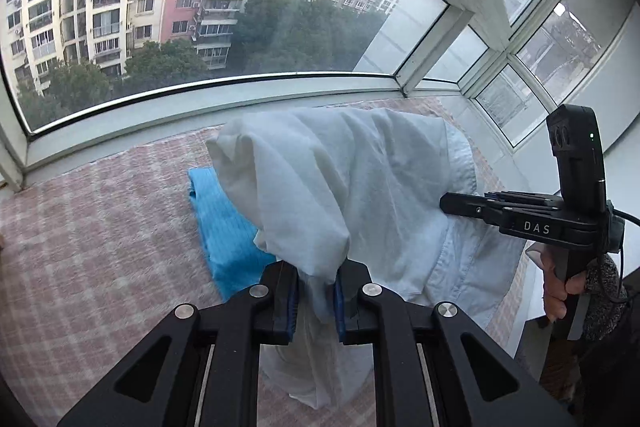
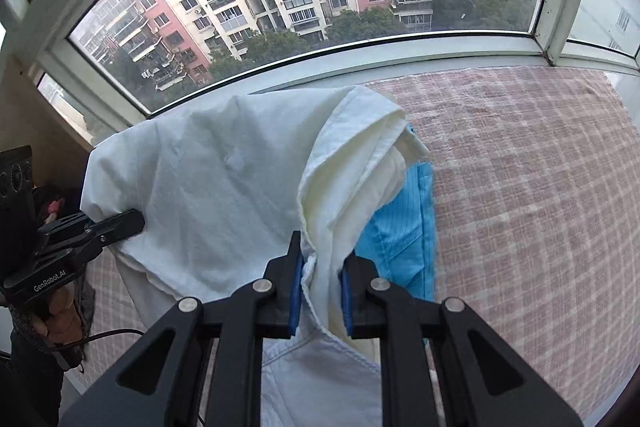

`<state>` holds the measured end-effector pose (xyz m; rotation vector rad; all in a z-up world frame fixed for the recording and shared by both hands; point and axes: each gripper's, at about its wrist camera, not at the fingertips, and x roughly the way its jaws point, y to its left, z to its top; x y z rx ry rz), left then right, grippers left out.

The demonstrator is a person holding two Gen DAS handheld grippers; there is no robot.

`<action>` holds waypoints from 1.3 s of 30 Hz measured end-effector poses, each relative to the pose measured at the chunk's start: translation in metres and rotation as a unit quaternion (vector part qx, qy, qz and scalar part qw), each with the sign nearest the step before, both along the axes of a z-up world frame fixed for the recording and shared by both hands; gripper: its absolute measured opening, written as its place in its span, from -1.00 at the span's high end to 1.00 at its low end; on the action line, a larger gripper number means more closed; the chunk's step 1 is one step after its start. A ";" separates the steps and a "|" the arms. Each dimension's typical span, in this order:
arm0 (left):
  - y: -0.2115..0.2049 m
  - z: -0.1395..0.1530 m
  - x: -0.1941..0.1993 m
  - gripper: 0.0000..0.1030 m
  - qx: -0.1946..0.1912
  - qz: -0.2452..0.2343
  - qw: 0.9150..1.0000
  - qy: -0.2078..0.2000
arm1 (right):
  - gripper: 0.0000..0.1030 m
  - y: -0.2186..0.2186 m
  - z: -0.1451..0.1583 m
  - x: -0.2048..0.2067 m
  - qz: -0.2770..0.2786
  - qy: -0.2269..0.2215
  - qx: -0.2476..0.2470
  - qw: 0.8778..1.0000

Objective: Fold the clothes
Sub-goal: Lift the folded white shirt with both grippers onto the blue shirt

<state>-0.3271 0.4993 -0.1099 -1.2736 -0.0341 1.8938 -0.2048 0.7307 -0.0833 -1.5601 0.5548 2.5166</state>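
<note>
The left gripper (image 1: pixel 316 297) is clamped on one bunched edge of the white shirt (image 1: pixel 360 187), and the right gripper (image 2: pixel 322 297) is clamped on another near the collar. The shirt hangs stretched between them above the pink checked blanket (image 1: pixel 100 227), its long side running from one hand to the other. A blue garment (image 1: pixel 224 227) lies on the blanket right under and beyond it, so the shirt probably has to come down clear of that
</note>
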 end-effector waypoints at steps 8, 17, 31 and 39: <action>0.018 -0.090 -0.038 0.62 -0.019 0.001 0.996 -0.084 | 0.55 0.033 -0.079 -0.036 0.014 -0.061 -0.023 0.998; -0.026 -0.064 -0.050 0.45 0.008 -0.018 0.996 -0.086 | 0.21 0.070 -0.043 0.002 -0.026 -0.037 -0.032 0.998; 0.050 -0.052 -0.054 0.80 -0.115 -0.045 0.991 0.050 | 0.77 0.014 -0.063 -0.062 0.028 -0.070 0.155 0.985; 0.034 -0.078 -0.069 0.96 -0.090 -0.034 0.995 0.011 | 0.67 0.047 -0.096 -0.050 -0.010 -0.093 0.101 0.990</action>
